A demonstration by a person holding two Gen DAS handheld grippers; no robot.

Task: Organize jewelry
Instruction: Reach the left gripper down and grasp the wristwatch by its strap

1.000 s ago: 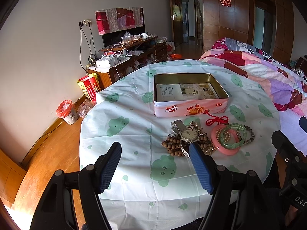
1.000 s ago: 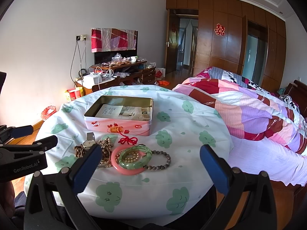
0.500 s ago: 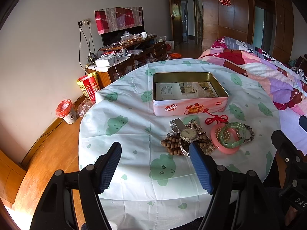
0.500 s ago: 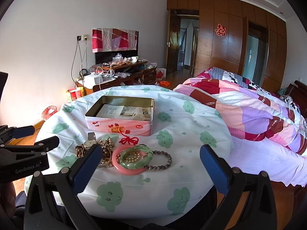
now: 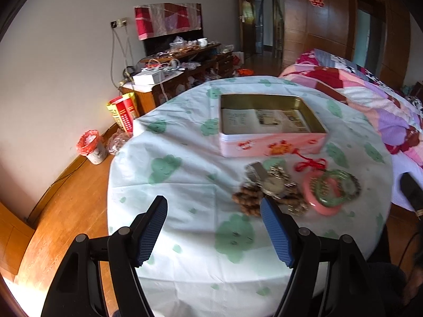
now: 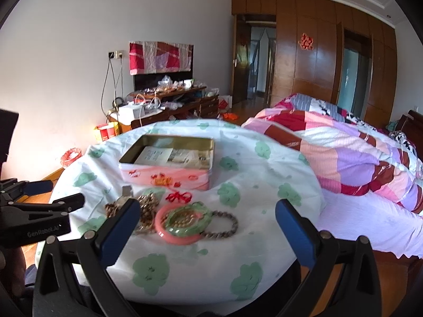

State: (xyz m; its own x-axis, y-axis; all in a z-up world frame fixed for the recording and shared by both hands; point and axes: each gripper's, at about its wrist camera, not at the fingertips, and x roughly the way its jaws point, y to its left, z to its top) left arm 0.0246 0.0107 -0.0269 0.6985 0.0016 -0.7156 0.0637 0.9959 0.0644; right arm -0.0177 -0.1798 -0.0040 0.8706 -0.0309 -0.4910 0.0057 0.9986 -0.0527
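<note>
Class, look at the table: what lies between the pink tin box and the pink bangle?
In the right wrist view, a red knotted cord lies on the tablecloth between the pink tin box and the pink bangle.

the jewelry pile point(image 5: 288, 190) was motion-blurred in both views, so single beads could not be told. the right gripper point(image 6: 207, 227) hid part of the watch point(image 6: 124, 198) behind its left finger. print on the paper point(image 5: 261, 121) in the tin point(image 5: 272, 145) was unreadable. both grippers' bodies ran off the bottom edges.
</note>
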